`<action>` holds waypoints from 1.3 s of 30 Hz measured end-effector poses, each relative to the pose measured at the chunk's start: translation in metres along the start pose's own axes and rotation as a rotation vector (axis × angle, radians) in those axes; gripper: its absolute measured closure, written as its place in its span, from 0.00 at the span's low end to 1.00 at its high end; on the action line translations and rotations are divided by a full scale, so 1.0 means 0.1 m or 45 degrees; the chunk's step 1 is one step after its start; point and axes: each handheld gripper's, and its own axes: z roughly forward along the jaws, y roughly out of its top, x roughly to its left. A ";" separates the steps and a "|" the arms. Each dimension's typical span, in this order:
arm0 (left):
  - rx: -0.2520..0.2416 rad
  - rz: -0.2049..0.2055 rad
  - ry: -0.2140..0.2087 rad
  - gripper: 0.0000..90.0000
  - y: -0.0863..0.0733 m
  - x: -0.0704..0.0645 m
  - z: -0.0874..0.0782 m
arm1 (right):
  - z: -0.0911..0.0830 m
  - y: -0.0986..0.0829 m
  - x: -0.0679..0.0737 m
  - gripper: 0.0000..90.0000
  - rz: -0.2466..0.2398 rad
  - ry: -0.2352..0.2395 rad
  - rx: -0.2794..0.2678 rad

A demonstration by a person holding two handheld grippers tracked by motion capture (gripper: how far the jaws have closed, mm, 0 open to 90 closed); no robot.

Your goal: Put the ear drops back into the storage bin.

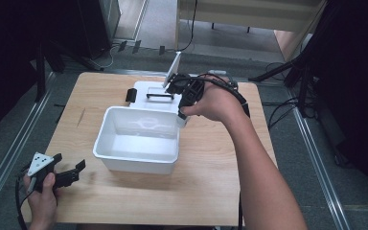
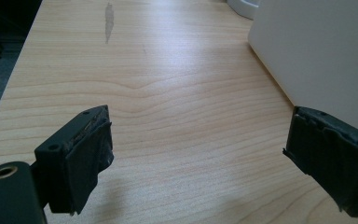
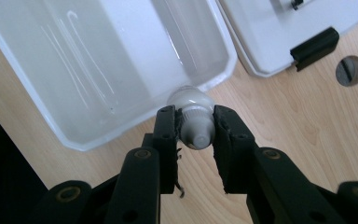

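At the left of the table [image 1: 206, 191], the left gripper [image 1: 72, 171] rests low near the front corner, held by the person's left hand [image 1: 40, 194]. Its jaws stand wide apart and nothing is between them; in the left gripper view there is bare wood between the two black pads [image 2: 86, 163], and the outer wall of the white tub [image 2: 317, 51] rises just beside the far pad. This gripper seems to wait and has no part in the work now.

In the middle stands the white tub [image 1: 139, 139], open at the top. Its inside looks empty, so it seems that nothing is placed in it yet. Behind it, touching or nearly touching its far side, lies a flat white lid [image 1: 146, 91] with black clips and a black handle.

At the right, the right hand [image 1: 215, 103] reaches forward over the table with the forearm stretched out and the wrist bent, so that the right gripper [image 3: 196, 133] points downward at the far right corner of the tub. The jaws are closed around a small white bottle [image 3: 195, 116], gripping it at the grey cap, and the bottle hangs with its body below. The bottle is just outside the tub rim, above the wood, close to the corner.

Judging from this, the pick-up is done; what is left is probably to carry the bottle over the rim, to let it go inside, and perhaps then to put the lid on.
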 end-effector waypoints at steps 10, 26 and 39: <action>0.002 -0.004 -0.006 0.09 0.00 0.00 0.00 | 0.10 0.18 0.13 0.80 -0.057 0.027 0.009; 0.009 0.004 -0.006 0.09 0.00 0.01 0.00 | 0.38 0.14 0.13 0.80 -0.083 0.049 0.035; 0.006 0.004 -0.007 0.09 0.00 0.01 0.01 | 0.61 0.13 0.19 0.80 -0.136 0.060 0.060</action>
